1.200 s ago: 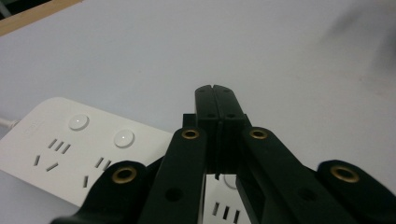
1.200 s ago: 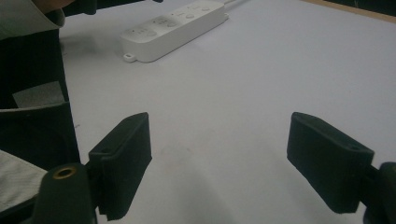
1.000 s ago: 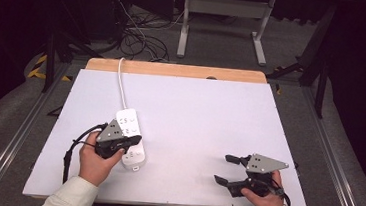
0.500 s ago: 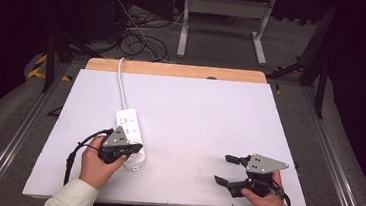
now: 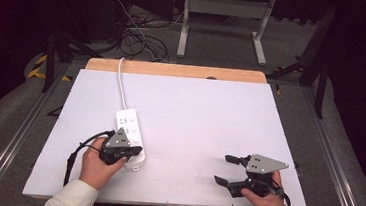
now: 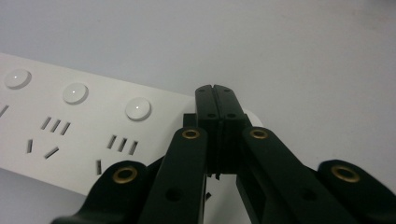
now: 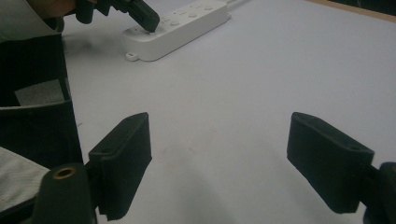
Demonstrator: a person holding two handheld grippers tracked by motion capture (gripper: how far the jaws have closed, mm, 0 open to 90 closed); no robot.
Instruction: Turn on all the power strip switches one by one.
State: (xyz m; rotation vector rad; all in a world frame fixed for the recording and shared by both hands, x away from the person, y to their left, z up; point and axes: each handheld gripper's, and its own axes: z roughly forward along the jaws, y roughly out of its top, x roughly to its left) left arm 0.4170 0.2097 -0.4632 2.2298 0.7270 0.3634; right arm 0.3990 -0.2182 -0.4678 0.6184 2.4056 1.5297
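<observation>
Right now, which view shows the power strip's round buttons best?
Left gripper view: three round buttons sit close and sharp beside the shut left tongs. The high view shows the power strip small; the right gripper view shows it far off.

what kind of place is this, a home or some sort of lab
Most likely a lab or recording workspace, not a home: a bare white table bearing a power strip, loose cables on the grey floor, metal stand legs behind.

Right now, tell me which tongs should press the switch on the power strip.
Left. The left tongs, shut, already hover over the power strip near its end button. The right tongs sit open, far across the table.
</observation>
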